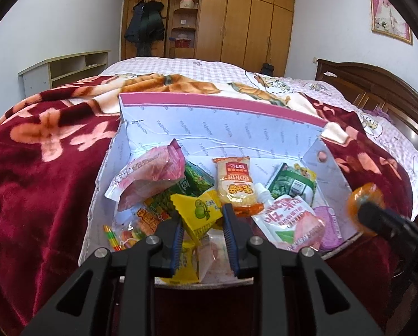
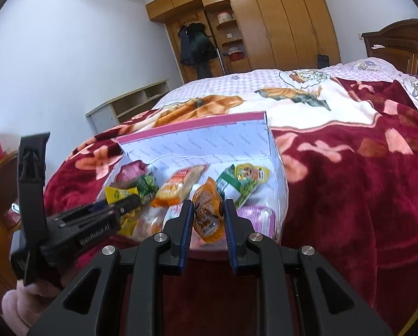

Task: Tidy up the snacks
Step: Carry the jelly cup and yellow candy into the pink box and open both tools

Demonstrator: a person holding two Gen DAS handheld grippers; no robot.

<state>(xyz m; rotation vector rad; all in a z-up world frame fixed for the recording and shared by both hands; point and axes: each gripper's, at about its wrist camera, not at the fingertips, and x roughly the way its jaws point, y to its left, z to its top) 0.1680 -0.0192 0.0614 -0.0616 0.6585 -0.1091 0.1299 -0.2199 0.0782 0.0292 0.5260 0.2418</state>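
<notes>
Right gripper (image 2: 207,218) is clamped on a glossy orange foil snack pouch (image 2: 207,212), held just above the near edge of the open white cardboard box (image 1: 209,128) on the plush crimson floral blanket (image 1: 41,154). Left gripper (image 1: 202,224) pinches a crinkly yellow triangular packet (image 1: 197,215) over the heaped wrappers inside.

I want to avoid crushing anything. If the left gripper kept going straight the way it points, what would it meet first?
The left gripper, already shut on a yellow packet, points down into the box. Straight ahead, it would probably press into the orange noodle packet first, though depth is hard to judge.
</notes>
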